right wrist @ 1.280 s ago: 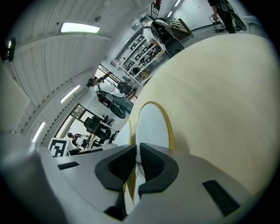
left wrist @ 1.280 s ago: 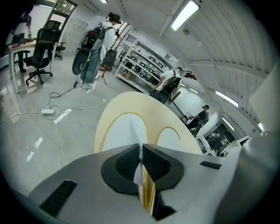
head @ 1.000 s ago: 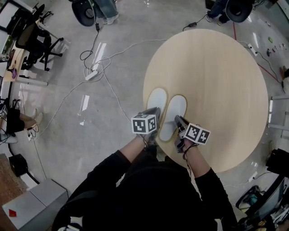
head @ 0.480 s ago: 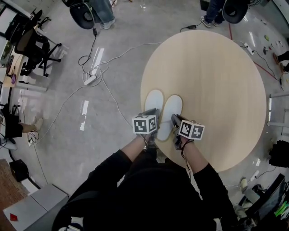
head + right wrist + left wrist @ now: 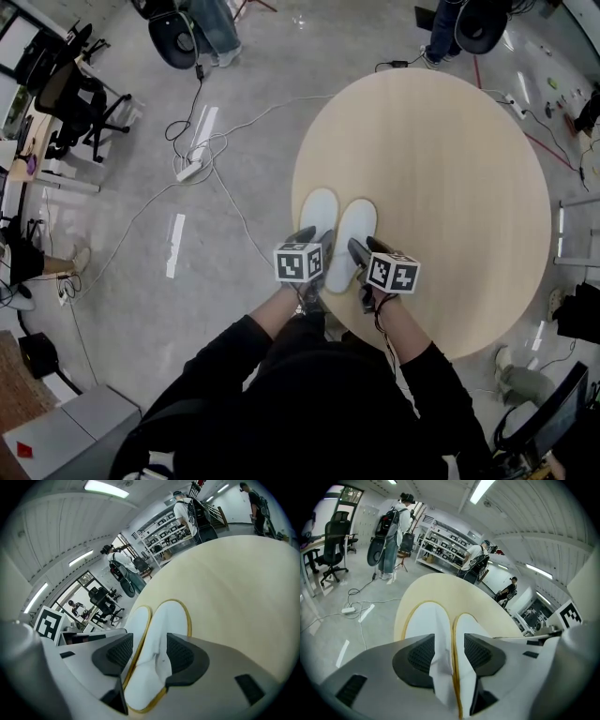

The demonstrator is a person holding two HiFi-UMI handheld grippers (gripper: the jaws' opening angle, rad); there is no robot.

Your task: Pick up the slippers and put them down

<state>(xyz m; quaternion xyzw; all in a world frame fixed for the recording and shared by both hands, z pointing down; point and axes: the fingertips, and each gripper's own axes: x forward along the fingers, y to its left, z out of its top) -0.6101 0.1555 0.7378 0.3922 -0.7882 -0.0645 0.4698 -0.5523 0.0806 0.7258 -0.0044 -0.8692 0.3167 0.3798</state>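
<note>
Both sets of jaws have just been opening, and in the head view the right gripper [image 5: 359,253] has drifted slightly frame-left toward the left gripper [image 5: 314,236]. The slippers sit flat on the table, same as before.

Near: left gripper's jaws stand wide, with the left slipper [image 5: 319,211] heel fabric loose between the pads, not pinched. Right gripper's jaws are also wide, with the right slipper [image 5: 354,234] heel end in the gap and no squeeze visible.

Key relation: each slipper lies straight ahead of its own gripper, heel nearest, long axis running away toward upper frame. Left hand owns the left one, right hand the right one.

The pair lies side by side, inner edges touching, near the left edge of the round table [image 5: 450,169], centre frame. They are white, flat and thin, with a yellow trim line round the sole. They look soft and floppy.

Judgement: put-down looks done. A clean exit means backing out along the long axis so the pads don't snag fabric.
</note>
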